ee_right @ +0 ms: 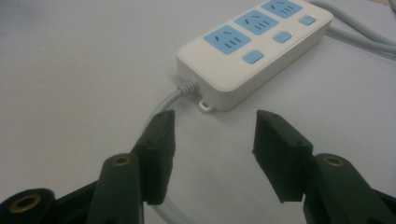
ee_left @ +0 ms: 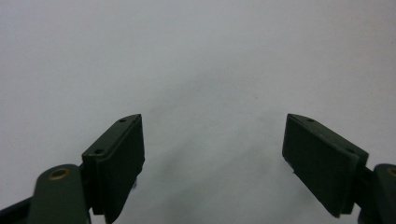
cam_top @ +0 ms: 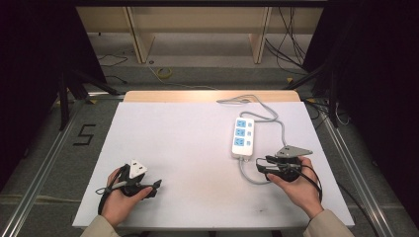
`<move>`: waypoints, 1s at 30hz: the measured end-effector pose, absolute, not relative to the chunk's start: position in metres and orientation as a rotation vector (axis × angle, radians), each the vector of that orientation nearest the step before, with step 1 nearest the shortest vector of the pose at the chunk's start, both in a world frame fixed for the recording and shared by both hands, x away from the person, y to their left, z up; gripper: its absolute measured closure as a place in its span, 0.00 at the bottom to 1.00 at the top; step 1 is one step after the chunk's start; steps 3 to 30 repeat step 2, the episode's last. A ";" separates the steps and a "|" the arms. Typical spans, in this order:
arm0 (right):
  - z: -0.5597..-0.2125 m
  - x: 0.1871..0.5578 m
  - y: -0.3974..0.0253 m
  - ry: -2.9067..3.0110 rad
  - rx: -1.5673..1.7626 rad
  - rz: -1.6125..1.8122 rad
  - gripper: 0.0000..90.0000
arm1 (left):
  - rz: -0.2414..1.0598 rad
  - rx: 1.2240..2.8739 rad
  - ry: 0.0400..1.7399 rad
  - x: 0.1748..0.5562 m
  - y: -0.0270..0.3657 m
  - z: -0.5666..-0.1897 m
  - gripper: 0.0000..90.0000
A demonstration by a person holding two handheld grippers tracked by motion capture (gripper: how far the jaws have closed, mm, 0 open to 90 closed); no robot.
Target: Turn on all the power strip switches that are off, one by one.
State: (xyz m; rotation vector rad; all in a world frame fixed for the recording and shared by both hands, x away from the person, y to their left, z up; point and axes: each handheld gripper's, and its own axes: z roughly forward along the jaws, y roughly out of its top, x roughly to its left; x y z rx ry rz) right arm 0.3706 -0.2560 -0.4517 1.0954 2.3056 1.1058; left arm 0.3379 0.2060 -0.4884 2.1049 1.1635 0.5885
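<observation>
Power strip [cam_top: 243, 137] lies flat on the white counter [cam_top: 188, 148], right of centre, grey cord [cam_top: 249, 175] looping from its near end. Right gripper [cam_top: 262, 165] at its 6 o'clock, fingers [ee_right: 159, 140] apart, empty, straddling the cord. Left gripper [cam_top: 155, 186] well apart, fingers [ee_left: 119, 158] wide, empty.

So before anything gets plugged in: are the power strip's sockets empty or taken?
Empty. All three blue sockets on the power strip show bare slots with no plug in them, and the right gripper sits open just short of its near end.
</observation>
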 end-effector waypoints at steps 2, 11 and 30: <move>-0.452 0.369 -0.256 2.302 1.089 1.109 0.54 | 0.590 2.104 1.162 0.338 0.206 -0.488 0.23; -0.452 0.369 -0.256 2.302 1.089 1.109 0.54 | 0.590 2.104 1.162 0.338 0.206 -0.488 0.23; -0.452 0.369 -0.256 2.302 1.089 1.109 0.54 | 0.590 2.104 1.162 0.338 0.206 -0.488 0.23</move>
